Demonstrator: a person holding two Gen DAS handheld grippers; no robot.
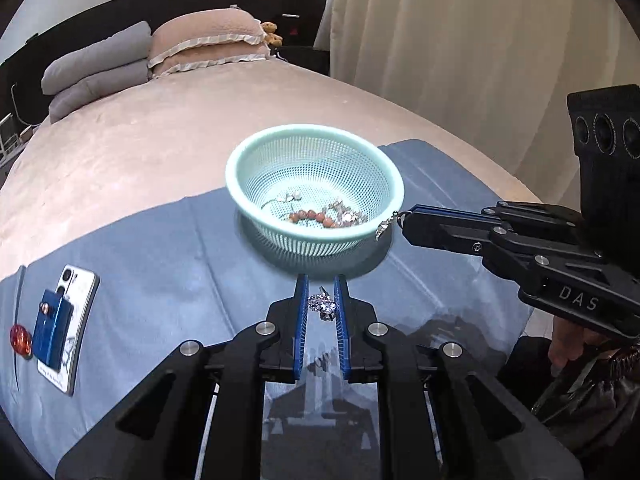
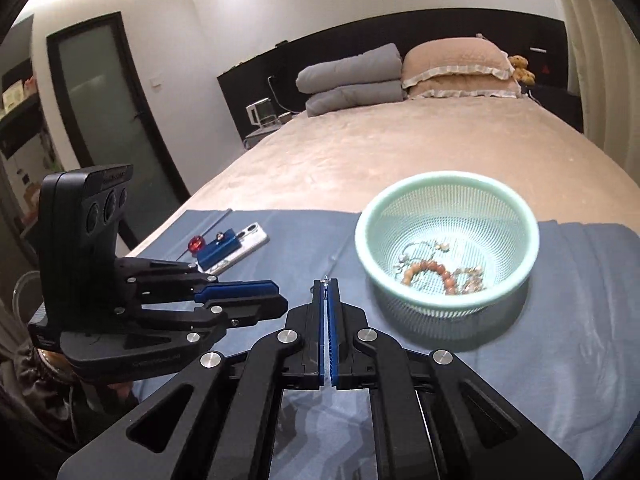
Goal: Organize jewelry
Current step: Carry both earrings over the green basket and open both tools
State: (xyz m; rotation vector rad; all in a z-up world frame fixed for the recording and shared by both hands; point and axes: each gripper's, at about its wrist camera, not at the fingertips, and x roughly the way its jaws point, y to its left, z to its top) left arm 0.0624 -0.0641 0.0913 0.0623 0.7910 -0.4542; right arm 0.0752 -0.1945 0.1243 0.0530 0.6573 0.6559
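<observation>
Now crystal earring (image 1: 322, 305) between jaws.

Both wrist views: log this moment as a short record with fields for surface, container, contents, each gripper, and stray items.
surface: blue cloth spread on a bed
container: green mesh basket, upright on the cloth
contents: bead bracelet among silvery pieces
left gripper: shut on a sparkly silver piece, near side of basket
right gripper: shut on a small silver charm at the basket rim
stray items: phone, red bead

Basket jewelry (image 2: 440, 270) tangled, pieces indistinct
</observation>
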